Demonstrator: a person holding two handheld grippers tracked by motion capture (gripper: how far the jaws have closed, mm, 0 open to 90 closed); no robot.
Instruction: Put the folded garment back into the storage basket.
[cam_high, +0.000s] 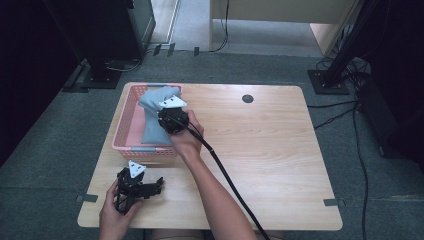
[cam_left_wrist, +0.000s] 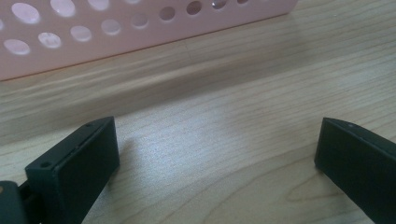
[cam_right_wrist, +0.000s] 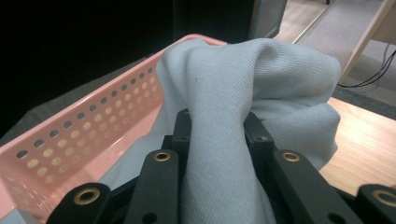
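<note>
At the table's (cam_high: 280, 150) far-left corner, the right gripper (cam_high: 172, 119) pinches a pale blue cloth (cam_high: 152, 112) bunched over a pink perforated basket (cam_high: 125, 117). The left gripper (cam_high: 137, 187) rests near the front edge, jaws apart and empty. Risk — trailing fabric could snag the rim and drag the basket.

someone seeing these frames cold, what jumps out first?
Probably the pale blue cloth bunched up out of the pink basket at the table's far left, with the right gripper shut on a fold of it. Next, the left gripper resting near the front left edge of the wooden table, jaws wide apart with nothing between them.
</note>
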